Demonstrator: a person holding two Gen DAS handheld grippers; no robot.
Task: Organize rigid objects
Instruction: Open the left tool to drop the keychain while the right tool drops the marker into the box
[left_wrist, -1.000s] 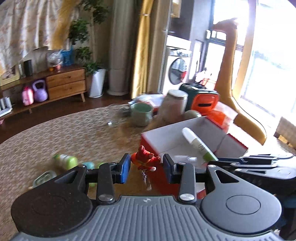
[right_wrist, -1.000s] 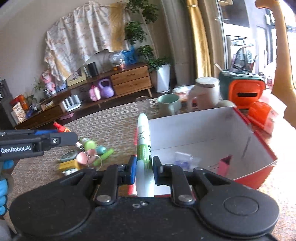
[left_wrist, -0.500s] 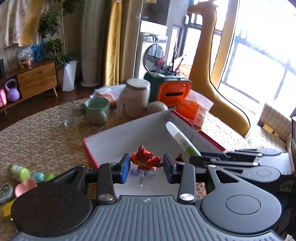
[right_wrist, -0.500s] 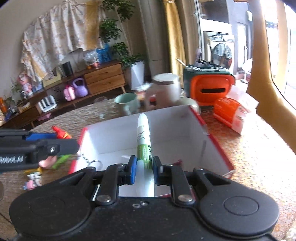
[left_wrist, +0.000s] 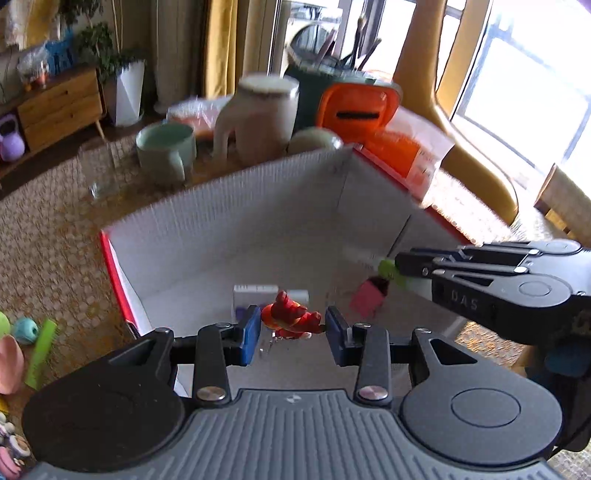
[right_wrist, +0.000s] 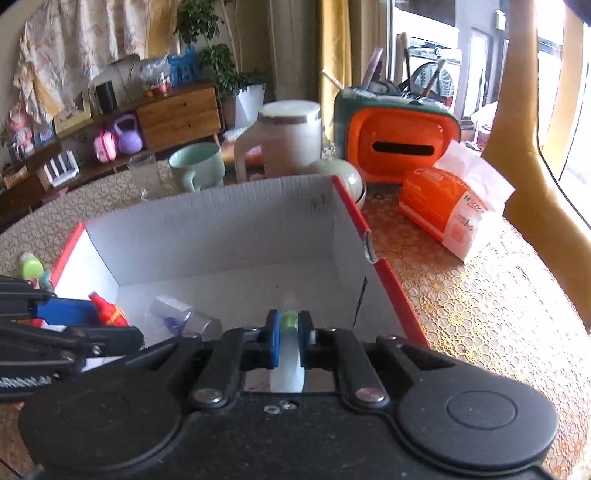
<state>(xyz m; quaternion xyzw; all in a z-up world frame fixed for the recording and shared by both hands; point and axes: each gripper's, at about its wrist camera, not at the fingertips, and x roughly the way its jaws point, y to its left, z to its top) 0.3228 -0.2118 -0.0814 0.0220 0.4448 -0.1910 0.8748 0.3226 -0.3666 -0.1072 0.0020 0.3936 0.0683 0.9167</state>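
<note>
The red toy figure (left_wrist: 290, 320) hangs pinched between the left tongs (left_wrist: 290, 329) above the near-left part of the white-lined box (left_wrist: 229, 229), while the right tongs (right_wrist: 288, 334) are pressed together on a green-and-white marker (right_wrist: 288, 323) over the box's near-right side. Both are at the drop-off step; next, I judge, each needs lowering toward the box floor and spreading, clear of the small items already inside. Beyond the box's far wall stand a green mug (left_wrist: 166, 149) and a white jug (left_wrist: 262, 118); more toys lie at the surface's (right_wrist: 480, 295) left edge. A wooden sideboard (right_wrist: 177, 110) lines the room.
</note>
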